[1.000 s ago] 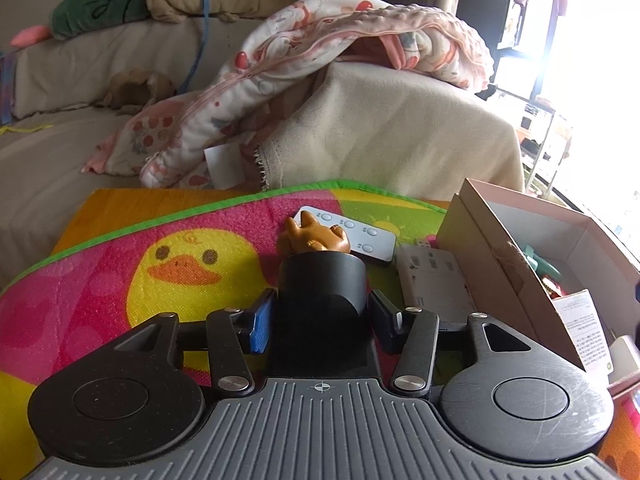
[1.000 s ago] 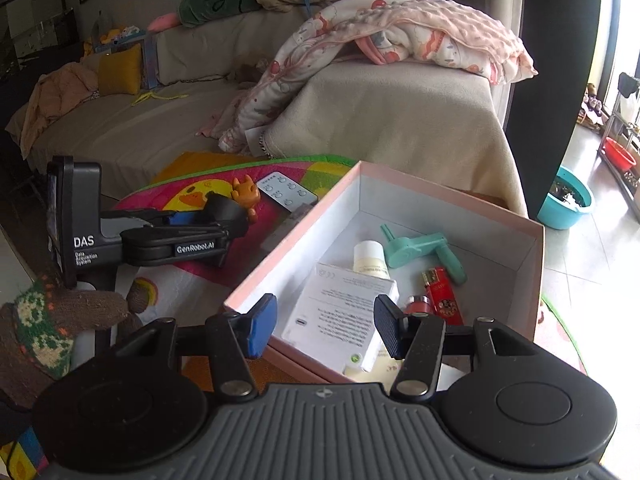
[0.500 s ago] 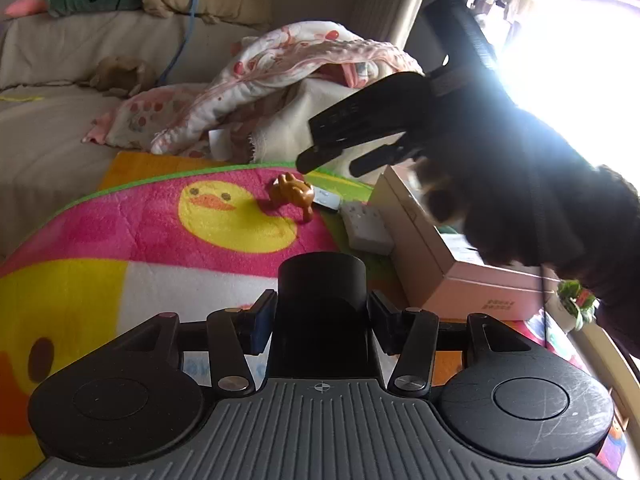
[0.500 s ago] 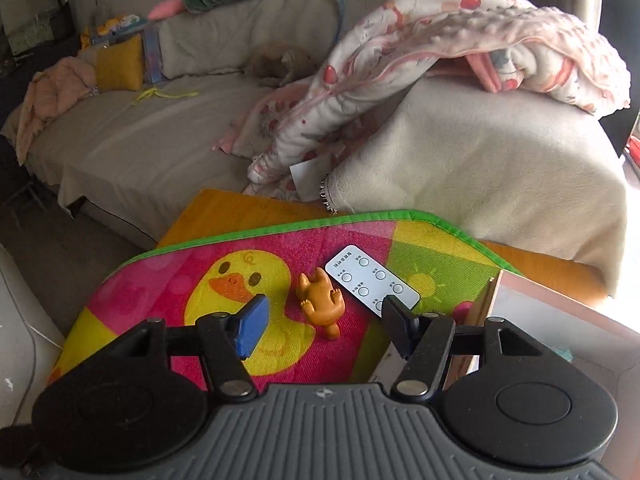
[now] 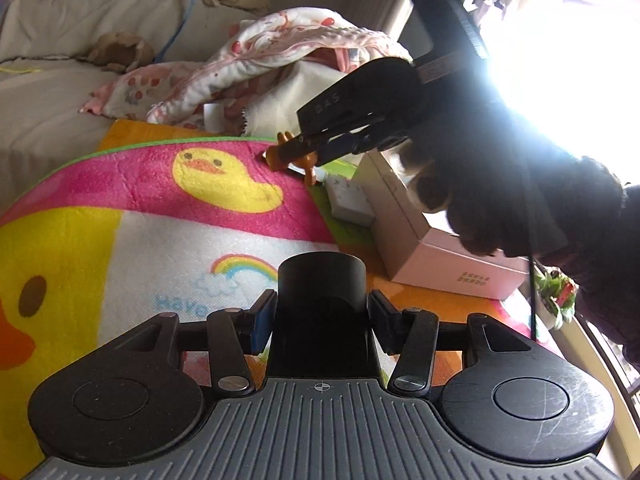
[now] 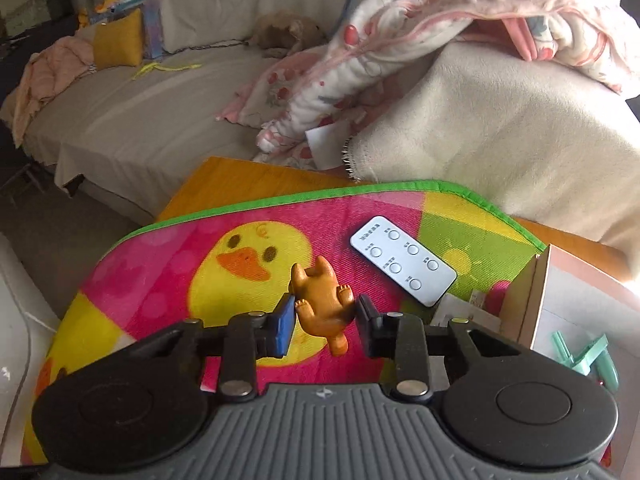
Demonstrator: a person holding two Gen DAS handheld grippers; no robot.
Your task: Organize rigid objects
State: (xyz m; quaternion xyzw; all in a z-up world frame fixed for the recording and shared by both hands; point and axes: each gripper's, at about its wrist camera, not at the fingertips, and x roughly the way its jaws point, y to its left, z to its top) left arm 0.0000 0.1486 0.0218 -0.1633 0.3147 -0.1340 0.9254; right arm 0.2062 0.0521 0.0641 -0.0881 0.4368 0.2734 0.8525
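Note:
My left gripper (image 5: 320,316) is shut on a black cylinder (image 5: 322,296) and holds it over the duck mat (image 5: 160,232), back from the box. My right gripper (image 6: 325,320) is open with its fingers on either side of an orange animal figurine (image 6: 322,300) that lies on the mat (image 6: 160,264); the pads (image 6: 285,322) are close to it, contact unclear. The figurine also shows in the left wrist view (image 5: 280,154) under the right gripper. A white remote (image 6: 402,266) lies just right of the figurine. The pink box (image 5: 416,236) stands to the right.
A second white remote (image 5: 348,200) lies against the box's left wall. A teal plastic piece (image 6: 584,356) lies inside the box (image 6: 536,292). A beige sofa with a pink patterned blanket (image 6: 400,40) rises behind the mat. The mat's green edge (image 6: 360,192) borders an orange table surface.
My right gripper has swung from over the box to the figurine and come down around it. My left gripper has pulled back and left with the black cylinder in it.

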